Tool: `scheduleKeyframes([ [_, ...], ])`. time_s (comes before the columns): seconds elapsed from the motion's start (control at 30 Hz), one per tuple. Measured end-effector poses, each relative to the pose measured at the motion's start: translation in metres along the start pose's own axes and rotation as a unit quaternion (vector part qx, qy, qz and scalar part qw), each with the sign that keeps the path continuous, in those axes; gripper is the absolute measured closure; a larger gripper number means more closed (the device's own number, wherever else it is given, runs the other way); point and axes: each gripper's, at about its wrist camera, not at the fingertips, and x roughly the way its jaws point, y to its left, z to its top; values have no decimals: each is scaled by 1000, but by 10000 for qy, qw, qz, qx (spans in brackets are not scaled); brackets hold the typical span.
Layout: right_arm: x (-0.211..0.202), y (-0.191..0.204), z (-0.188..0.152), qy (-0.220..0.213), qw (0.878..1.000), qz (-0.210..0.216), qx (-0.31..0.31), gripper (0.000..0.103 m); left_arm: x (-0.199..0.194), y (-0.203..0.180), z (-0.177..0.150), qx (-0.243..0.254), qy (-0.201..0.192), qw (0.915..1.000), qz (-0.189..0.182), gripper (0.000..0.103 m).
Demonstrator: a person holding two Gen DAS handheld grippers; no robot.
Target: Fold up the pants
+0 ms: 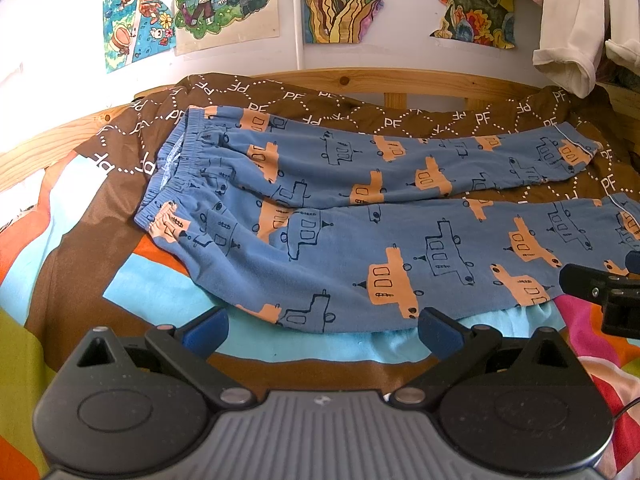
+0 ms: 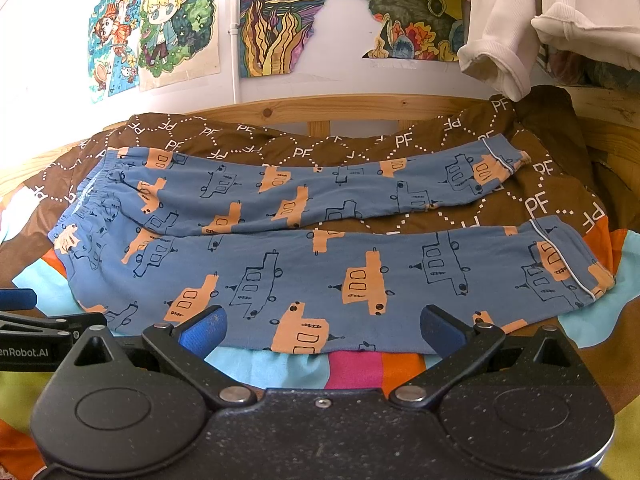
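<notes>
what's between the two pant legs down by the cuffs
In the right wrist view, a wedge of the brown PF-printed blanket shows between the two legs of the pants; nothing else lies in that gap.

In the left wrist view the pants are running off the right edge, so the near leg's cuff is getting cut away. The right tongs are poking in there only partly, their fingertips lying outside the picture. In the right wrist view the left tongs are entering at the left edge, mostly cropped. The drawings are losing their tops, and the pants are covering part of the bedspread.
</notes>
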Motion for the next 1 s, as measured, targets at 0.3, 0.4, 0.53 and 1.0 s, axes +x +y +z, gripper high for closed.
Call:
scheduleKeyframes([
  [0.3, 0, -1, 0, 8, 10000, -2, -3, 1, 2, 0, -3, 34, 80, 10000, 19, 0],
  [0.4, 1, 0, 0, 14, 10000, -42, -6, 1, 5, 0, -3, 55, 168, 9998, 24, 0],
  [0.53, 2, 0, -1, -9, 9999, -103, -1, 1, 8, 1, -4, 31, 278, 9996, -29, 0],
  [1.0, 16, -23, 43, 18, 9994, 142, -310, 1, 43, 24, 61, -351, 61, 9985, -412, 0],
])
